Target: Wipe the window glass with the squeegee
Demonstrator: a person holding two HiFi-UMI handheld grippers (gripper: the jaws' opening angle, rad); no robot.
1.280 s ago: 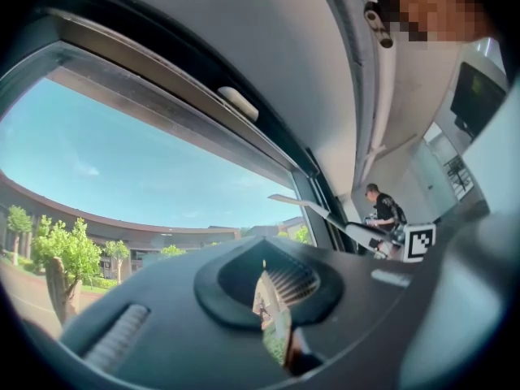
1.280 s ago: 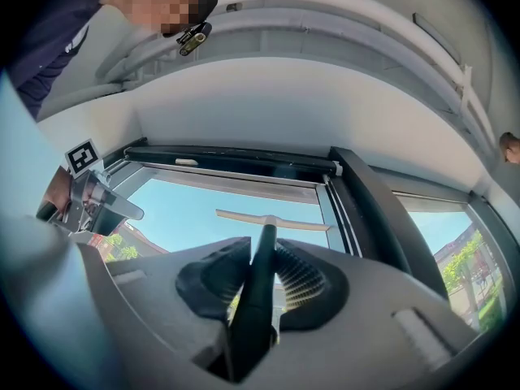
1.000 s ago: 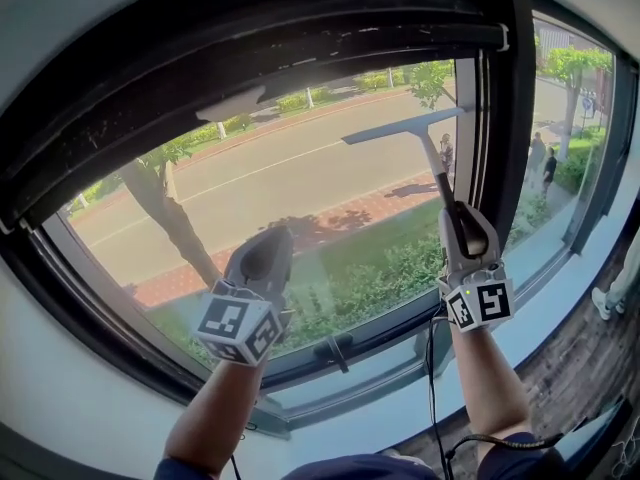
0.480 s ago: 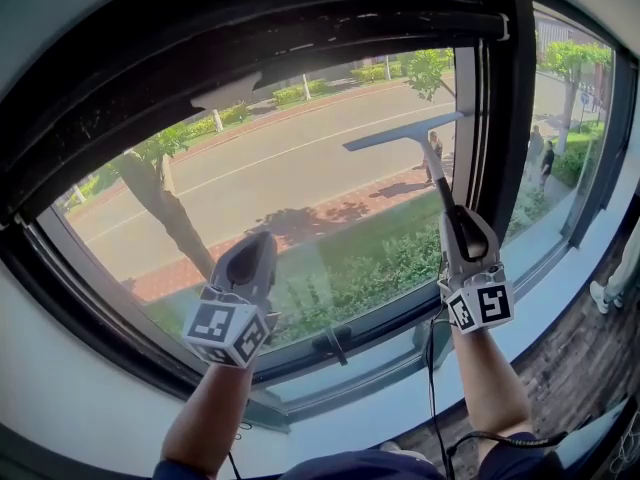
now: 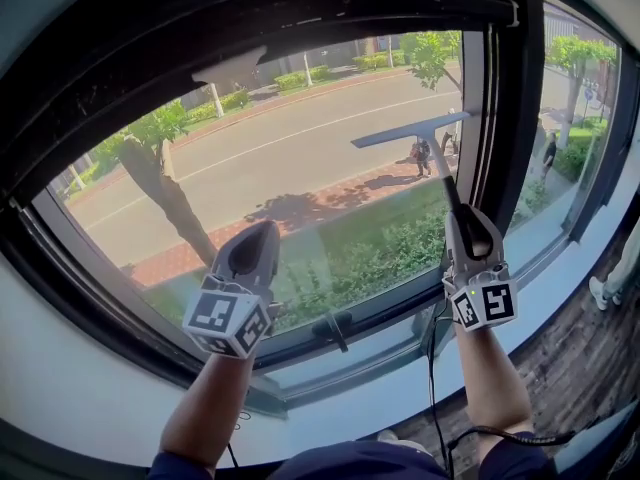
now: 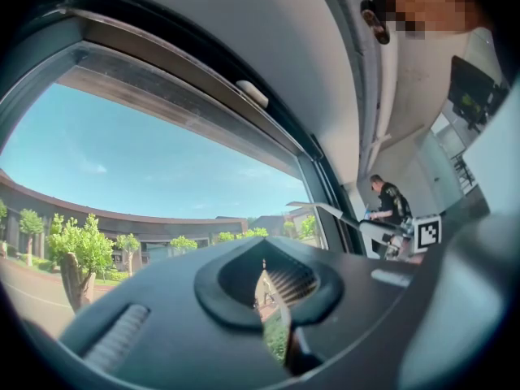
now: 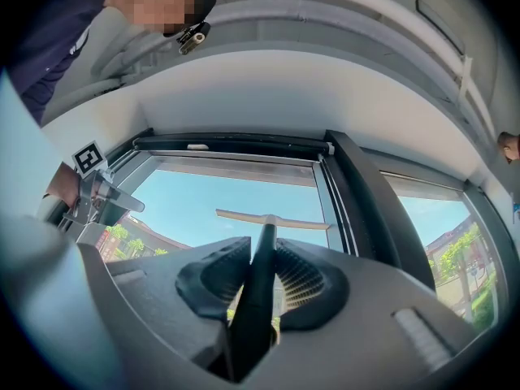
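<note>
Head view: wiping under way, judging by the squeegee (image 5: 420, 131) blade laid across the window glass (image 5: 290, 168) at 1 o'clock, handle (image 5: 447, 193) running down into the right gripper (image 5: 468, 230) at 4 o'clock; idle left gripper (image 5: 258, 243) at 7 o'clock

Left gripper view: narrow slit between jaws, nothing held

Right gripper view: clamped tight on the black handle; next, probably a steady downward pull, blade pressed flat. No container in sight
</note>
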